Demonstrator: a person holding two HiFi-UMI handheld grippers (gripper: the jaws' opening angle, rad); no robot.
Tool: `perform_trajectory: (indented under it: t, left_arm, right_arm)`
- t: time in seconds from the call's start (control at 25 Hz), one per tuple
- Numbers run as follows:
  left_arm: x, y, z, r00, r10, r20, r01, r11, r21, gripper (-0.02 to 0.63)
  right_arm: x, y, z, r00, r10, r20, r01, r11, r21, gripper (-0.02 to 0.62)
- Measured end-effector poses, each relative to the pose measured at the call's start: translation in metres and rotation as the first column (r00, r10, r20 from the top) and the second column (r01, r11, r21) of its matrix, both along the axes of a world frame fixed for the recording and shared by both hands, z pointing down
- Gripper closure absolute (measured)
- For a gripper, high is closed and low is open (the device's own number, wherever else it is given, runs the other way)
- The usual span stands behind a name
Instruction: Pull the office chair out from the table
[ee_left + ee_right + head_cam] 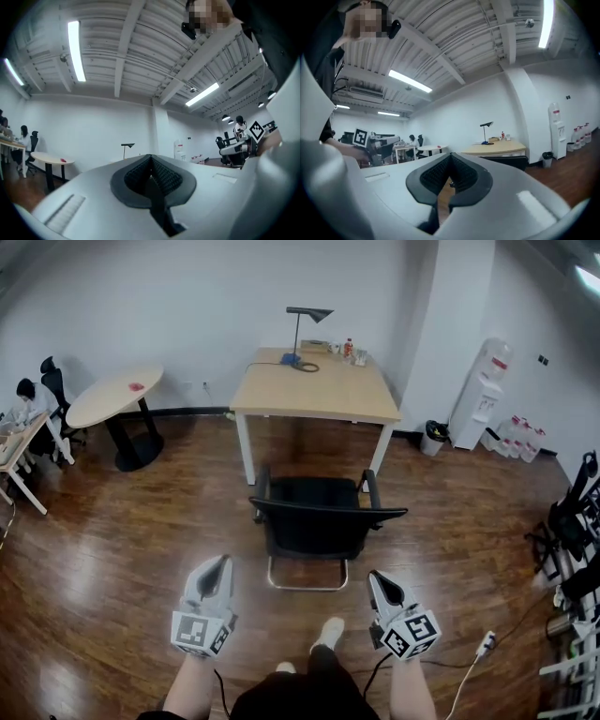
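A black office chair [317,518] with a chrome sled base stands on the wood floor, drawn back from the light wooden table [315,385], its backrest toward me. My left gripper [223,562] hangs left of and nearer than the chair, apart from it and shut on nothing. My right gripper [374,576] hangs at the chair's near right, also apart and shut empty. In the left gripper view the jaws [151,165] meet, facing the far wall. The right gripper [450,163] view shows closed jaws, with the table [497,147] and the chair back [506,161] beyond.
A round table [114,396] and a seated person [28,404] are at the far left. A water dispenser [480,395] with bottles and a bin [434,438] stand at the right wall. Equipment stands [574,521] crowd the right edge. A cable with a plug [485,644] lies on the floor.
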State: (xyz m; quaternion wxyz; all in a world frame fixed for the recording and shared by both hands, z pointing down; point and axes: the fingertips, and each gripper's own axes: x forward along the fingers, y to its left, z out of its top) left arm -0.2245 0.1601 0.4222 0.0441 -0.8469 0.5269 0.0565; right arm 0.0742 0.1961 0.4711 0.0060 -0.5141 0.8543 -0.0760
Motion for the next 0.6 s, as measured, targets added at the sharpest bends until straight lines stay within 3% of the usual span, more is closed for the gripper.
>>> perform_trajectory:
  t: [0.2,0.6]
  left_arm:
    - [-0.003,0.022,-0.005,1.000,-0.001,0.009,0.001,1.000,0.027,0.604]
    - [0.016,0.036,0.003,0.999,-0.005,-0.049,0.004,1.000,-0.023,0.603]
  right_arm:
    - [0.012,0.013,0.003,0.998,0.039,0.056,-0.040,0.999,0.005,0.581]
    - [0.029,0.026,-0.028,0.995,0.021,0.097,-0.028,0.997,0.070,0.573]
